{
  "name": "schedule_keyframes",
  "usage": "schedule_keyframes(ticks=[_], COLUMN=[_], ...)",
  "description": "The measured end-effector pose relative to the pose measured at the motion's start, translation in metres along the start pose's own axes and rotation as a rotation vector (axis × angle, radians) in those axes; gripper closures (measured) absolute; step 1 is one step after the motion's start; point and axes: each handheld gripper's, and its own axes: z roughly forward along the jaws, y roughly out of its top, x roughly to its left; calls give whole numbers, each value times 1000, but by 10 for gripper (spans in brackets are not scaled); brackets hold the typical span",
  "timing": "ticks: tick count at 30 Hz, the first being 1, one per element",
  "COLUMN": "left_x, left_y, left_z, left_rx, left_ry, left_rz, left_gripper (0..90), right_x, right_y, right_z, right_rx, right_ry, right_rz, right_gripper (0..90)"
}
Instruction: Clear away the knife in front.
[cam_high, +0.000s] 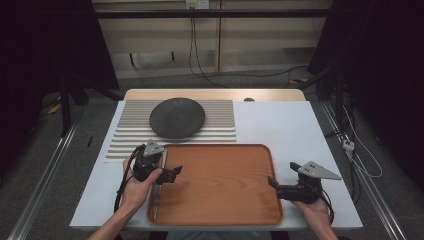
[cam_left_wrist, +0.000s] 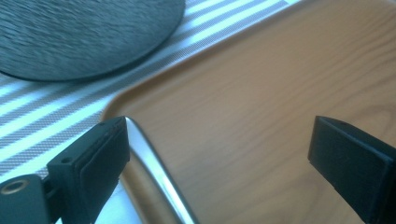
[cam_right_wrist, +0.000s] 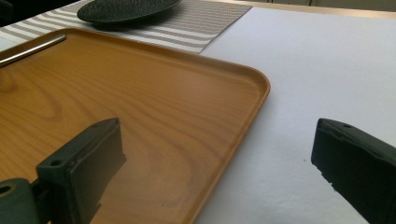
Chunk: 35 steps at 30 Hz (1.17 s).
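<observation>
Both grippers flank the rectangular orange-brown wooden tray (cam_high: 220, 185) — left gripper (cam_high: 172, 172) at nine o'clock, right gripper (cam_high: 272, 182) at three — jaws wide, holding nothing, seemingly poised to lift its edges.

Lab, dark curtains (cam_high: 45, 45), floor cables (cam_high: 240, 75)

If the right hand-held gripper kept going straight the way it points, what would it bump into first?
Probably the wooden tray. The right hand-held gripper points left at the tray's right rim, with its jaws open astride that edge in its own view. Depth is unclear, so it might pass just over the rim.
</observation>
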Motion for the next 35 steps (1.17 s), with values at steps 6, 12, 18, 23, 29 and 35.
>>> schedule_keyframes(ticks=[6, 12, 18, 23, 29, 35], left_x=[3, 11, 16, 16, 13, 8], left_y=[-2, -15, -28, -37, -46, -44], left_z=[-14, -24, -31, -34, -29, -30], left_rx=[-62, -98, -94, -96, -91, -105], left_ry=[10, -8, 2, 7, -17, 2], left_rz=[-15, -51, -74, -79, -81, -34], left_gripper=[57, 49, 50, 51, 54, 55], right_x=[1, 0, 0, -1, 0, 1], right_y=[0, 0, 0, 0, 0, -1], right_z=[0, 0, -1, -1, -2, -3], right_rx=[0, -1, -3, -3, -5, -1], right_ry=[-3, -4, -6, -10, -11, -11], right_rz=[2, 5, 7, 7, 6, 2], right_gripper=[23, 22, 23, 22, 23, 23])
